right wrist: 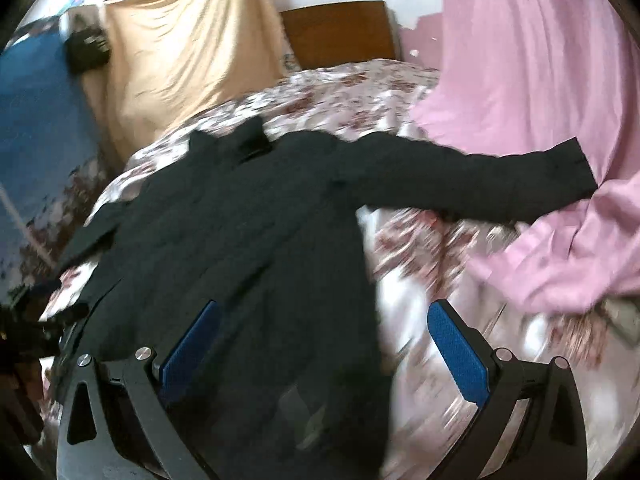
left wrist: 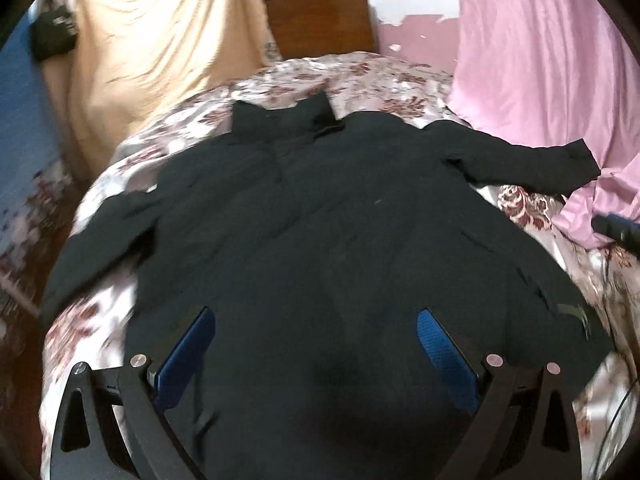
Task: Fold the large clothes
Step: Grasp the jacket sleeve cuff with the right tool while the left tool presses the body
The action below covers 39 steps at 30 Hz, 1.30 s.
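Observation:
A large black long-sleeved garment (left wrist: 320,220) lies spread flat on a floral bedspread (left wrist: 380,80), collar at the far end, both sleeves stretched out to the sides. My left gripper (left wrist: 316,320) is open and empty, hovering over the garment's lower middle. My right gripper (right wrist: 324,320) is open and empty over the garment's (right wrist: 240,220) right lower edge, its left finger above the cloth and its right finger (right wrist: 460,352) above the bedspread (right wrist: 420,260). The right sleeve (right wrist: 480,176) reaches toward the pink cloth. The near hem is hidden below both views.
A pink sheet (left wrist: 540,80) lies bunched on the right of the bed, a beige cloth (left wrist: 160,40) hangs at the far left. A wooden headboard (left wrist: 320,20) stands at the back. The other gripper's dark tip (left wrist: 616,228) shows at the right edge.

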Each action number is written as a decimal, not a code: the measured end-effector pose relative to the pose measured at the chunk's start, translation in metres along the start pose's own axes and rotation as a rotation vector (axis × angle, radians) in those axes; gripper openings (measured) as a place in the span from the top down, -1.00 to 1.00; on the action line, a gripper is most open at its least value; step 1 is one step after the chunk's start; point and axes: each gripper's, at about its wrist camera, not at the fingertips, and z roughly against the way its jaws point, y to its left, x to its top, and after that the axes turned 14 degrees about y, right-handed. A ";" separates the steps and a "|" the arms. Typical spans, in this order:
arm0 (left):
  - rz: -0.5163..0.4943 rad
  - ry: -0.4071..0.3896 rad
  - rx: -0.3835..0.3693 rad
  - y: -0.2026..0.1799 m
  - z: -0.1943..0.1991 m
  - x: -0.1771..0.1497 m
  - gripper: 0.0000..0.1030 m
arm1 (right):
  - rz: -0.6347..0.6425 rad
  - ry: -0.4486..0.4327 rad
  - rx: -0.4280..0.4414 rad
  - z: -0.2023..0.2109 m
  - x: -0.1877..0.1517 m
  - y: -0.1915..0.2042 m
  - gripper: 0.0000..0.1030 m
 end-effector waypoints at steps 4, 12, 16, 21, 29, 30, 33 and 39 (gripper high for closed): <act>-0.015 -0.030 -0.023 -0.026 -0.038 0.049 -0.98 | -0.050 -0.001 -0.099 -0.025 0.050 -0.044 -0.98; -0.023 -0.033 -0.033 -0.086 -0.115 0.137 -0.98 | -0.316 0.013 -0.233 -0.071 0.120 -0.146 -0.98; -0.013 -0.014 -0.027 -0.102 -0.142 0.157 -0.98 | -0.350 -0.043 -0.471 -0.076 0.138 -0.178 -0.98; -0.018 0.002 -0.011 -0.111 -0.162 0.161 -0.98 | -0.442 -0.055 -0.610 -0.082 0.151 -0.213 -0.98; -0.024 0.051 -0.001 -0.117 -0.182 0.160 -0.98 | -0.538 -0.044 -0.570 -0.106 0.156 -0.252 -0.98; -0.024 0.058 0.000 -0.117 -0.184 0.160 -0.98 | -0.538 -0.053 -0.571 -0.106 0.151 -0.249 -0.96; -0.024 0.092 -0.006 -0.117 -0.193 0.159 -0.99 | -0.537 -0.083 -0.546 -0.106 0.150 -0.245 -0.54; 0.003 0.114 -0.049 -0.110 -0.205 0.156 -1.00 | -0.591 -0.139 -0.509 -0.095 0.145 -0.249 0.55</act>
